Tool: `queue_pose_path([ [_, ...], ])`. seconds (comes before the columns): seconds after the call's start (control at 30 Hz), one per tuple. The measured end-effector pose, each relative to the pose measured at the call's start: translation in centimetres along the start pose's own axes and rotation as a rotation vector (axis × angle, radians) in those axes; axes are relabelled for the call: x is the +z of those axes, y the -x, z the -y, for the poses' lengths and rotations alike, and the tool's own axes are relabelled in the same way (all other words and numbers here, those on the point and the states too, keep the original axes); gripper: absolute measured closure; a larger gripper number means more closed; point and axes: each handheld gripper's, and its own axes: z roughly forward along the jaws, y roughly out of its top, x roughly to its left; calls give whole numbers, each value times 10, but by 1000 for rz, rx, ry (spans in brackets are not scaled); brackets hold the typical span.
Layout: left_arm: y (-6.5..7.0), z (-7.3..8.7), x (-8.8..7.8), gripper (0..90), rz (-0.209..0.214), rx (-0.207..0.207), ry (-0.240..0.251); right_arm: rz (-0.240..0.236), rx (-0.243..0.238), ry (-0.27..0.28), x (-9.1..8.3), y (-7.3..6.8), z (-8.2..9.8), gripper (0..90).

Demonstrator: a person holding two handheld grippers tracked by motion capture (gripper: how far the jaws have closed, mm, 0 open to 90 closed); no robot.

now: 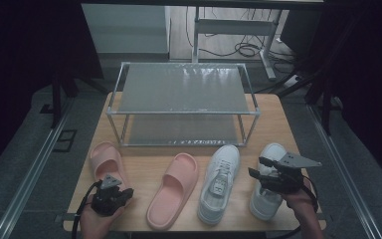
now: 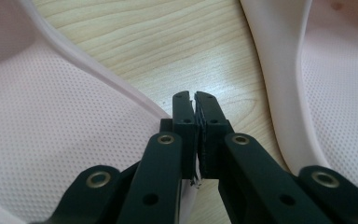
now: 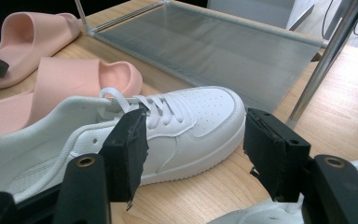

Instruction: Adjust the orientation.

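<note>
1. A two-tier metal shoe rack (image 1: 183,94) stood at the 12 o'clock side of the wooden surface (image 1: 144,159); both of its mesh shelves held nothing.
2. Four shoes lay in a row along the 6 o'clock half of the surface. From 9 o'clock to 3 o'clock they were: the left pink slide (image 1: 105,160), the right pink slide (image 1: 175,189), the left white sneaker (image 1: 220,180) and the right white sneaker (image 1: 267,186).
3. The left gripper (image 1: 122,191) sat at the heel end of the left pink slide, near 7 o'clock on the surface. Its jaws were closed together with nothing between them.
4. The right gripper (image 1: 257,167) hovered over the right white sneaker, near 4 o'clock. Its jaws stood wide apart and held nothing.
5. The surface was pale wood with rounded corners. Around it was grey carpet with metal floor rails, dark curtains at both sides, and a desk frame (image 1: 238,30) with loose cables (image 1: 243,49) at 12 o'clock.
6. The left gripper view looked straight down: the shut jaw tips hung over bare wood (image 2: 168,42), with the dotted footbed of one pink slide (image 2: 51,121) at 9 o'clock and the other (image 2: 335,93) at 3 o'clock.
7. The right gripper view looked level across the surface: the laced white sneaker (image 3: 168,130) lay side-on beyond the open pads (image 3: 270,154), with both pink slides at 10 o'clock and the rack's lower shelf (image 3: 214,51) and a leg (image 3: 326,60) at 1 o'clock.
</note>
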Motion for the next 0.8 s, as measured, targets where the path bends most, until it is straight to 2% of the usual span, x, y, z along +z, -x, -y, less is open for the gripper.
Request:
queue_pose_path([
  [0.33, -2, 6, -6, 880, -12, -12, 14, -1, -2, -3, 1, 0, 0, 400],
  [0.47, -5, 4, -17, 882, -22, -16, 49, 0, 0, -2, 1, 0, 0, 400],
  [0.57, -15, -7, -36, 882, -24, -23, 103, 1, 2, -1, 0, 1, 1, 400],
  [0.6, -15, -7, -36, 881, -24, -23, 103, 1, 2, -1, 0, 1, 1, 400],
  [0.7, -29, -18, -51, 881, -41, -39, 148, 0, 3, 0, 0, 1, 0, 400],
  [0.77, -43, -27, -59, 882, -64, -55, 176, 2, 3, -1, 0, 1, 0, 400],
  [0.8, -43, -27, -59, 882, -64, -55, 176, 2, 3, -1, 0, 1, 0, 400],
])
